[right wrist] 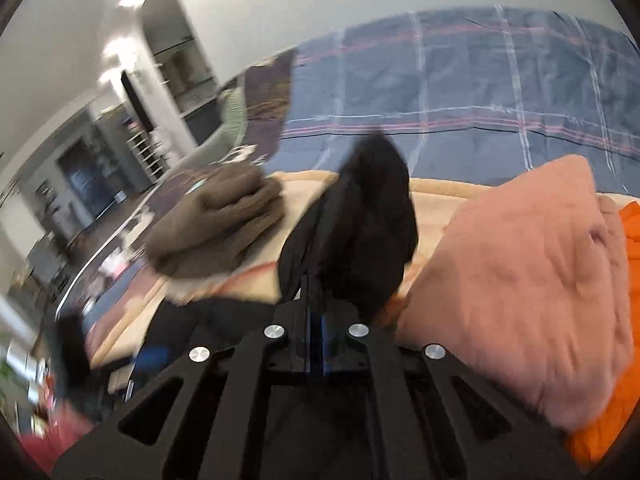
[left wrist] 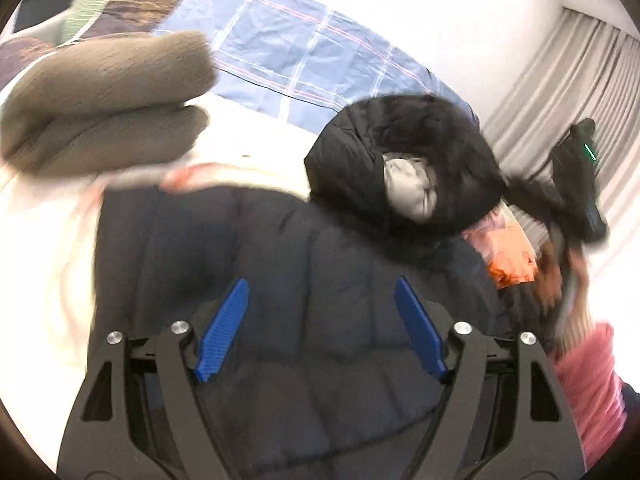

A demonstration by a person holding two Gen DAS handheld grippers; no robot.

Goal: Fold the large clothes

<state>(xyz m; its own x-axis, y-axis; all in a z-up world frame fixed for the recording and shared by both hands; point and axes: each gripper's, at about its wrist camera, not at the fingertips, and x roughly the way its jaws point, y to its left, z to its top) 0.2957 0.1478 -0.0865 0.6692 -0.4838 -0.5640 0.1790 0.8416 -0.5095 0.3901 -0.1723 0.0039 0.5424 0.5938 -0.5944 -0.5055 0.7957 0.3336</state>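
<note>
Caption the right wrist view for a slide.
Right gripper shut on black jacket fabric, lifting it beside a pink garment.

Pretty clearly a home bedroom: there's a bed (left wrist: 48, 248) with a blue plaid duvet (left wrist: 288, 52) at its far side, grey curtains (left wrist: 560, 92) hanging off to the right of the bed, and left of the bed an open living area with shelving (right wrist: 144, 152).

Black two-finger grippers, pink sleeve

The left gripper (left wrist: 322, 330) has ribbed blue pads (left wrist: 224, 330) on black angular arms with round silver screws and cut-out slots; the right gripper (right wrist: 316, 320) matches. The person wears a pink ribbed sleeve (left wrist: 590, 384).
</note>
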